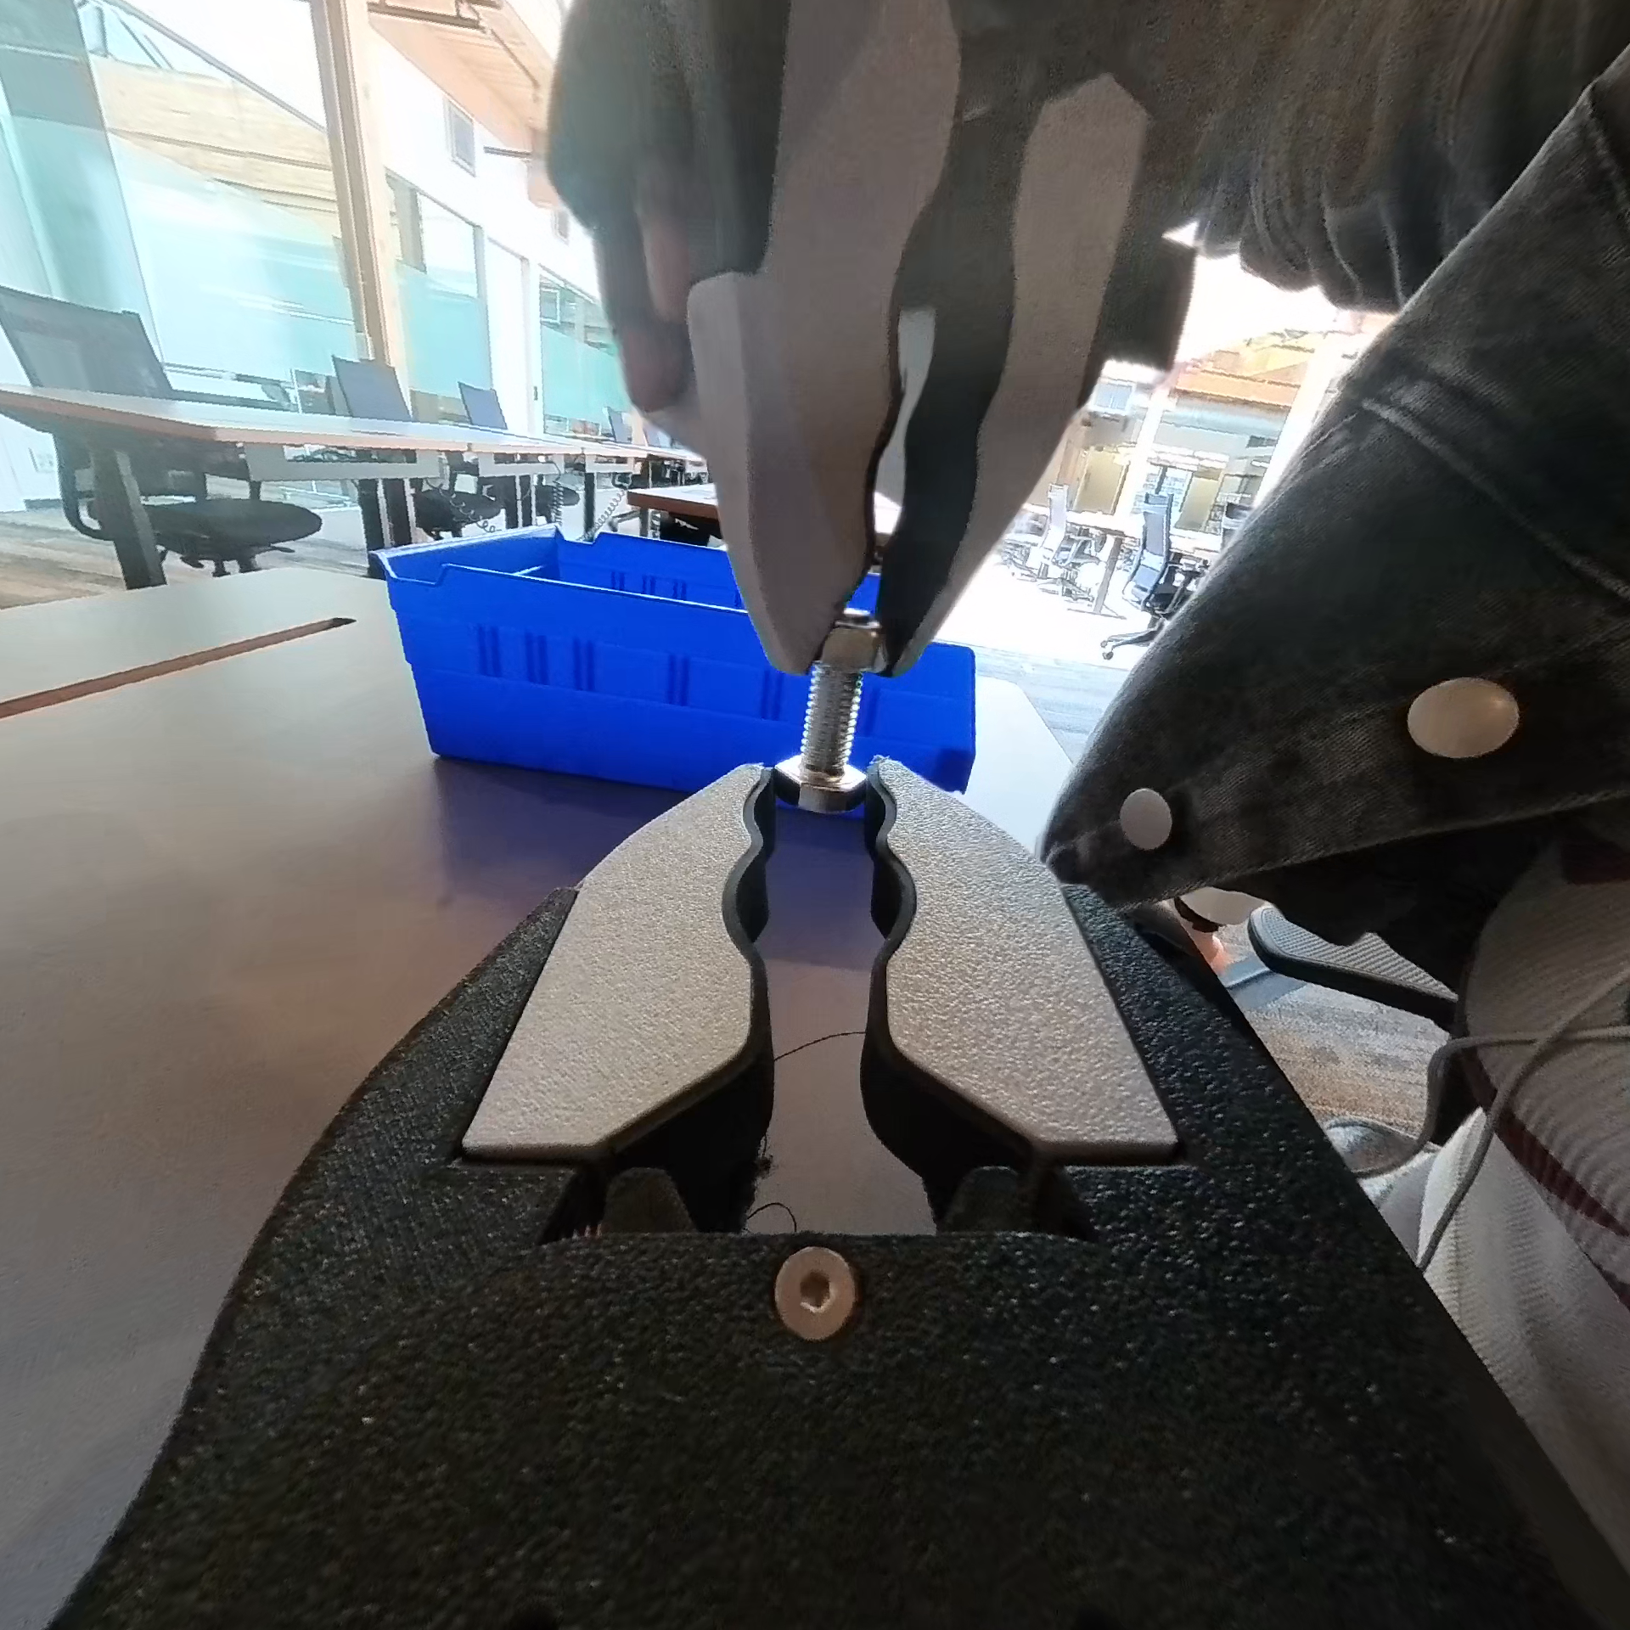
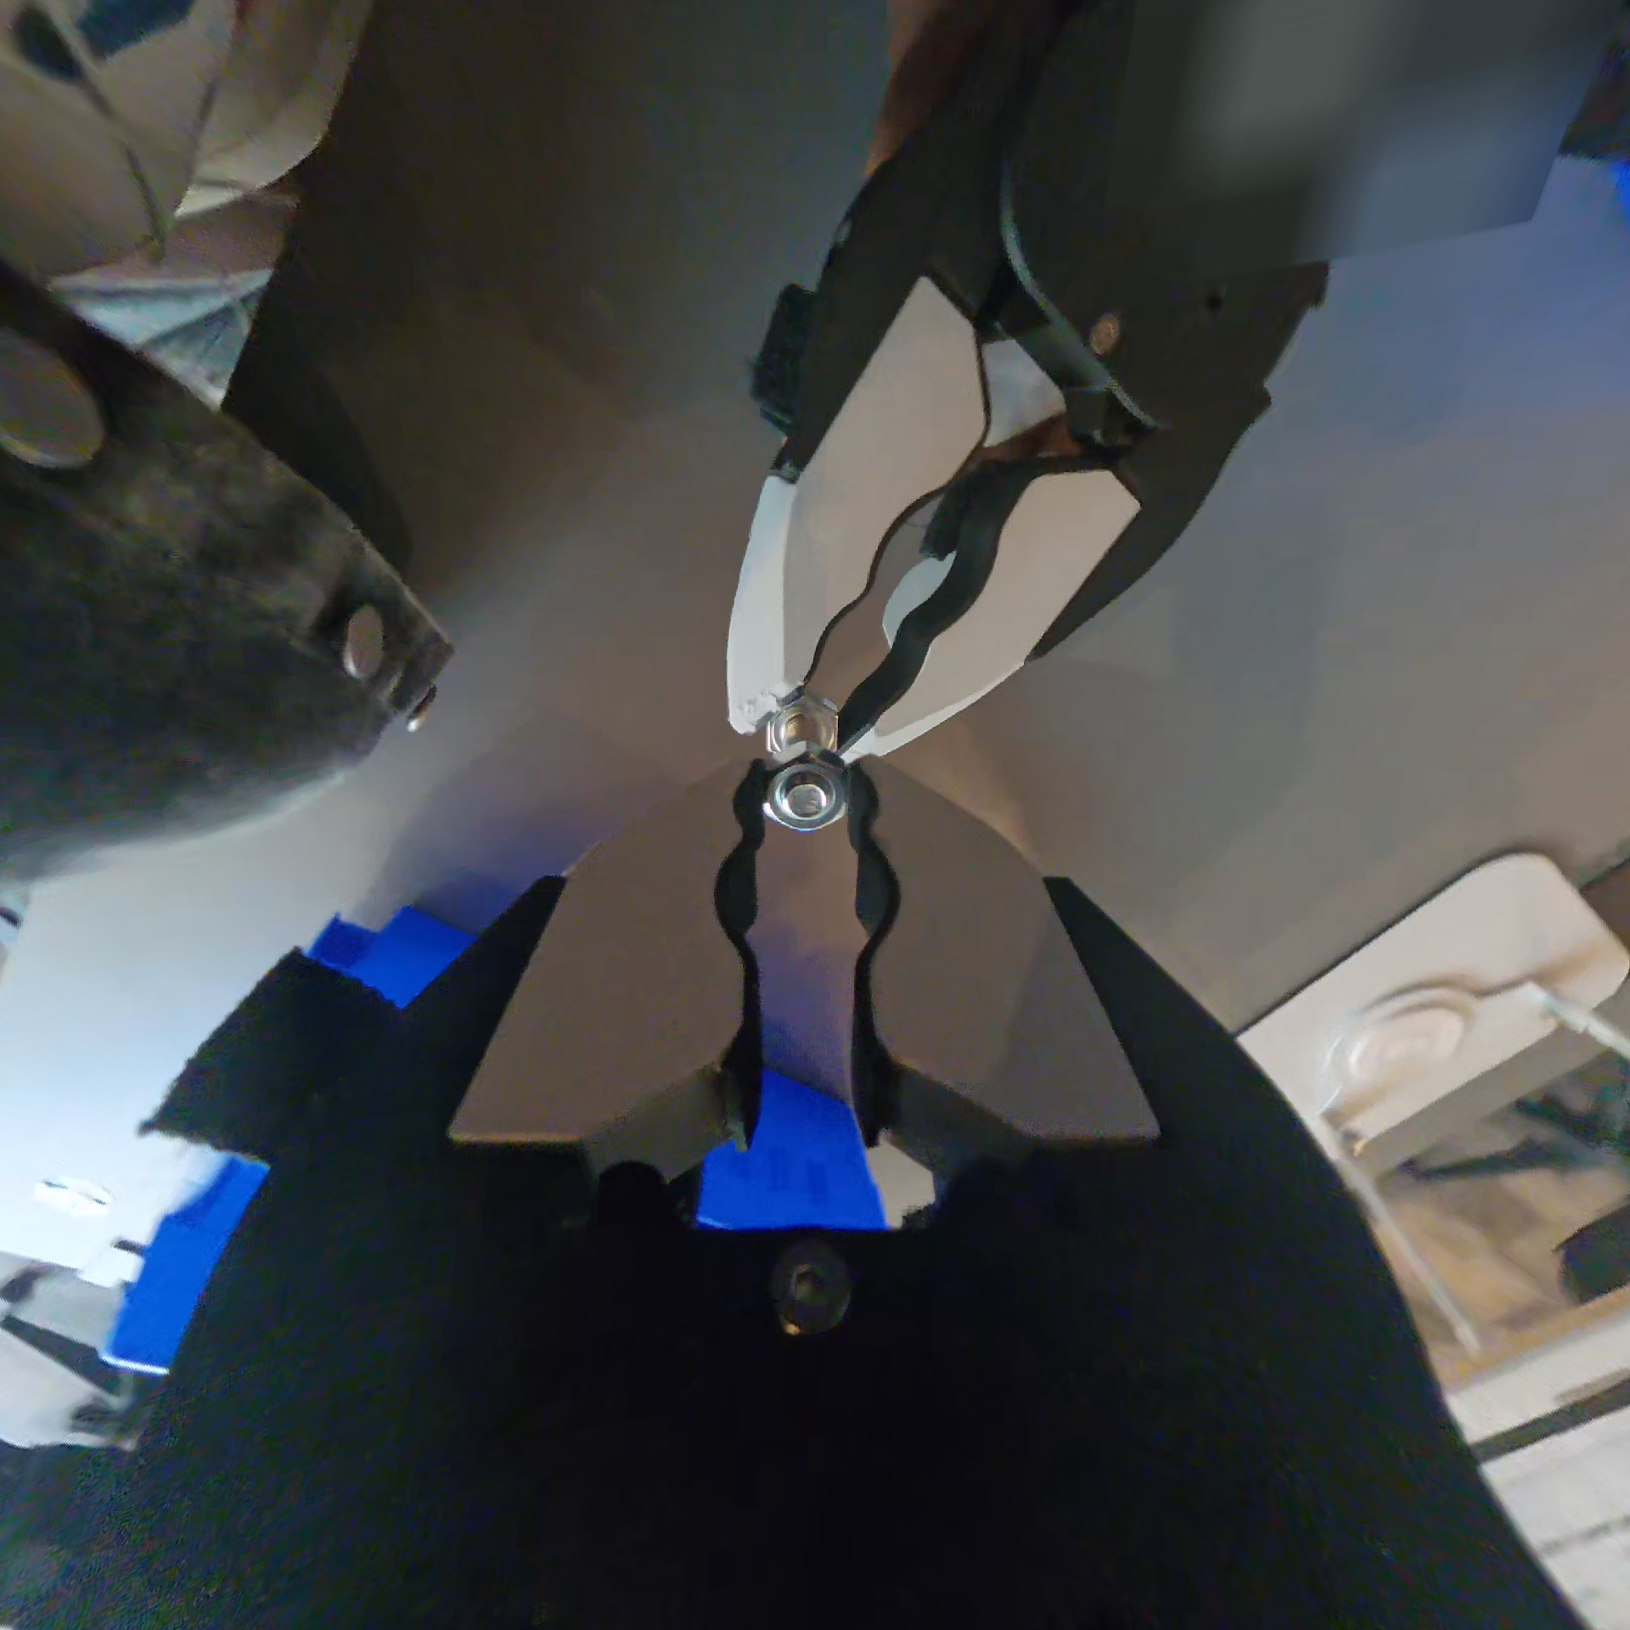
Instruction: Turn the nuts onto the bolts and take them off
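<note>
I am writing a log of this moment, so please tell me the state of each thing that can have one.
Left hand-held gripper: shut on the head of the bolt.
Right hand-held gripper: shut on the nut.
Bolt: upright, thread pointing up.
Nut: on the top end of the thread.
Blue bin: upright, open on top; contents hidden.
</note>
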The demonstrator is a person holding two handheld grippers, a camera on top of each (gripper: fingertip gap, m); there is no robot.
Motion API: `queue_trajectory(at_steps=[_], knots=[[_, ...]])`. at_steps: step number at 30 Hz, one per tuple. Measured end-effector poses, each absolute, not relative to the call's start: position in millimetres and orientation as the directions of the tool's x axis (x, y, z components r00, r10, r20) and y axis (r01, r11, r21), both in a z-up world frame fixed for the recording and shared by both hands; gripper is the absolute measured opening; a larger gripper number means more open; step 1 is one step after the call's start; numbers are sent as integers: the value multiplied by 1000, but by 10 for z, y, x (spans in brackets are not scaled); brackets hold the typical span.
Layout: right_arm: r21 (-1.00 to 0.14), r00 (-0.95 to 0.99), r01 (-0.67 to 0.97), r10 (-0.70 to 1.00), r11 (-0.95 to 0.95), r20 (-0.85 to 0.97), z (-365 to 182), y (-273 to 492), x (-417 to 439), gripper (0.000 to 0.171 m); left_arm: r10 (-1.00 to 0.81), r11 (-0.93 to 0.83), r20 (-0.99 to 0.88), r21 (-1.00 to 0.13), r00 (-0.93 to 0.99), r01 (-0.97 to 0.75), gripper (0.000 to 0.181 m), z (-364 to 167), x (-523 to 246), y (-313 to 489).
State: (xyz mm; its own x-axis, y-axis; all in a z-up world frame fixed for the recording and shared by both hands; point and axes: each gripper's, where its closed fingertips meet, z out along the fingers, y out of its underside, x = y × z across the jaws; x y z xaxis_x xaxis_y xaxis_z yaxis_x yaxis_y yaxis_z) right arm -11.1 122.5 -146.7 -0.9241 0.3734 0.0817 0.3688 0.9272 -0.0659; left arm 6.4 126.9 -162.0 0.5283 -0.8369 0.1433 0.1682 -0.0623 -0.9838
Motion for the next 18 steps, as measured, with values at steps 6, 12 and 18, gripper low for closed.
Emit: queue_trajectory(at_steps=[6,12,18], knots=[[-132,-605,776,787,617,122,-1477,1207,-176,17,-829,-58,144,-983,541,174,19,-1615,54,1277],[-148,-596,788,801,597,57,-1490,1202,-120,39,-836,-52,134,-985,532,166,19,-1618,72,1260],[-58,-877,474,477,878,53,-1471,1244,-64,33,-841,-55,134,-985,524,164,19,-1620,77,1252]])
